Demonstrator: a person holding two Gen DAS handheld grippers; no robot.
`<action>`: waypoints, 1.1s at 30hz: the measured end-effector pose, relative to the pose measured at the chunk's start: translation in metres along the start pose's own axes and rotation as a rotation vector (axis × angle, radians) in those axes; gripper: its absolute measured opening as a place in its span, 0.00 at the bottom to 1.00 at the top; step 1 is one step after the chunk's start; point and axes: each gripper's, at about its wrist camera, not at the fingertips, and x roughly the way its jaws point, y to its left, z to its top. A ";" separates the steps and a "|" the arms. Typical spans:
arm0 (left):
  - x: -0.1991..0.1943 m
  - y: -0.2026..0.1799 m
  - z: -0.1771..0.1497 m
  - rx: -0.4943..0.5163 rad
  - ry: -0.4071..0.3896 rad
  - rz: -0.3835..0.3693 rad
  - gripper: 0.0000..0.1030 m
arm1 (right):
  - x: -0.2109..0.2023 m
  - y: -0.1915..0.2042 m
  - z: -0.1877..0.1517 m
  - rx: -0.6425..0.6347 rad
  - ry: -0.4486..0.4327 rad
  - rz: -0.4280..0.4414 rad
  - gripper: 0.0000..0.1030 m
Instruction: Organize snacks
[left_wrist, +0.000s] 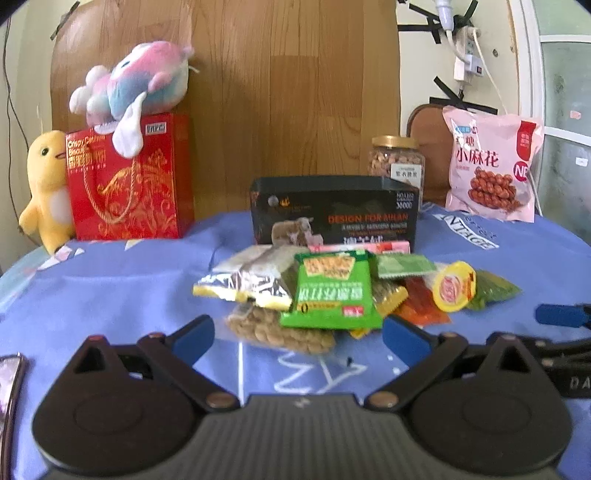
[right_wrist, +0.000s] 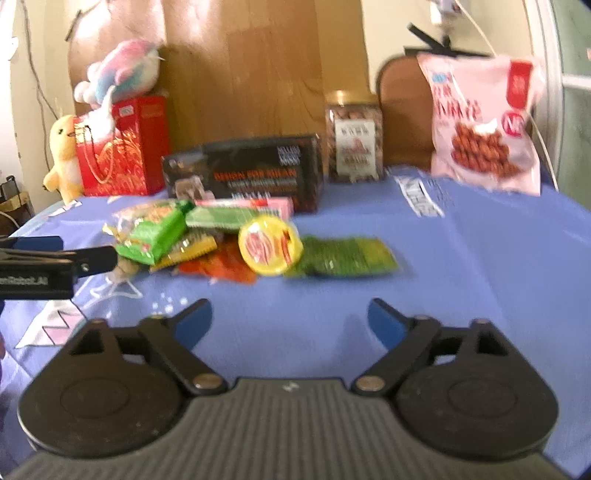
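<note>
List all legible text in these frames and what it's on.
"DESIGN FOR MILAN": black box.
"小麻花": pink bag.
"Crispy": red gift box; the lines below it are blurred.
"VINTAGE", seen upside down: blue tablecloth.
Nut jar label, green packet print, yellow lid: too small or blurred.

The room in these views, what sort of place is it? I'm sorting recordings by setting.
Most likely a lived-in home room, not a lab or shop. A table under a blue printed cloth holds loose snacks, plush toys sit on a red gift box, and a power strip is taped to the wall.
</note>
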 end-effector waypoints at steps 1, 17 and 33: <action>0.001 0.000 -0.001 0.007 -0.013 0.005 0.94 | 0.004 0.004 0.006 -0.021 -0.003 0.023 0.63; 0.001 0.025 -0.011 -0.111 -0.026 -0.113 0.78 | 0.031 0.026 0.024 -0.123 -0.047 0.092 0.23; 0.001 0.031 -0.011 -0.153 -0.034 -0.134 0.81 | 0.066 0.056 0.038 -0.575 -0.072 0.063 0.47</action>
